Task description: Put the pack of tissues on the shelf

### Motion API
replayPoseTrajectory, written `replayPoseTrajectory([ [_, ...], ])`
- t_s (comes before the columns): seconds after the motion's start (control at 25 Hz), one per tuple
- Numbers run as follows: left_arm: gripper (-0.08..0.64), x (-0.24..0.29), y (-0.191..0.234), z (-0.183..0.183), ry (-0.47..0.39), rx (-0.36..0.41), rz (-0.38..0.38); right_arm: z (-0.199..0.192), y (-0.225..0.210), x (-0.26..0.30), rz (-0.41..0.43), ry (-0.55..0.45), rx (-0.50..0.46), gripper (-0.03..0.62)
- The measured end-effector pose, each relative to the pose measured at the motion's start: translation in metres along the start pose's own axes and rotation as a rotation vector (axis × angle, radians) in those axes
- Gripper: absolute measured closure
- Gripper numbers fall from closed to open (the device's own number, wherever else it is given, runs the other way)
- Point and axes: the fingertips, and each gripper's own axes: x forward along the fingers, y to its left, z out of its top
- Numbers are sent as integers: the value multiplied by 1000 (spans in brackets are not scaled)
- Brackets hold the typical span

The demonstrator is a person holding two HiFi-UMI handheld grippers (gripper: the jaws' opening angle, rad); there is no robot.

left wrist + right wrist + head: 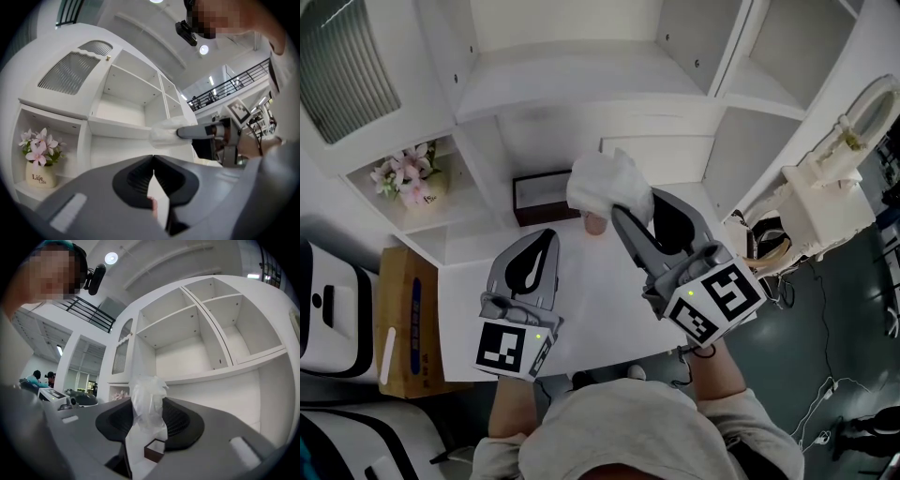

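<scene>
Flower pot (pixel 411 176) far left, dark box (pixel 542 197) mid, cardboard box (pixel 408 323) btm left

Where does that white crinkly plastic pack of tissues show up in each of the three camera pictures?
Head view: white plastic pack of tissues, upper centre, clamped in the right gripper.
Left gripper view: right of centre.
Right gripper view: low centre, between the jaws.
Shared landmark: pink flowers, left of it.

pack of tissues (pixel 602 183), in right gripper (pixel 636 206): crinkled translucent plastic wrap | gripper body: matt grey plastic; pads (pixel 180 420) black, ribbed | shelf (pixel 581 80) ahead: smooth matt white
</scene>
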Motion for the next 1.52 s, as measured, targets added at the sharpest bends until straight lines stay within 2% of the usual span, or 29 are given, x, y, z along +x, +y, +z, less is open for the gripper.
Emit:
replayPoseTrajectory([
  [0.88,560,23,25,6,-35,-7,-67,84,-36,46,-106,-80,-109,422],
  [1.2,560,26,34,4,-26,-11,-66,96,-60,61,-166,-74,-135,422],
  [1.52,560,24,42,1,-20,-7,-65,86,-75,78,-219,-27,-185,422],
])
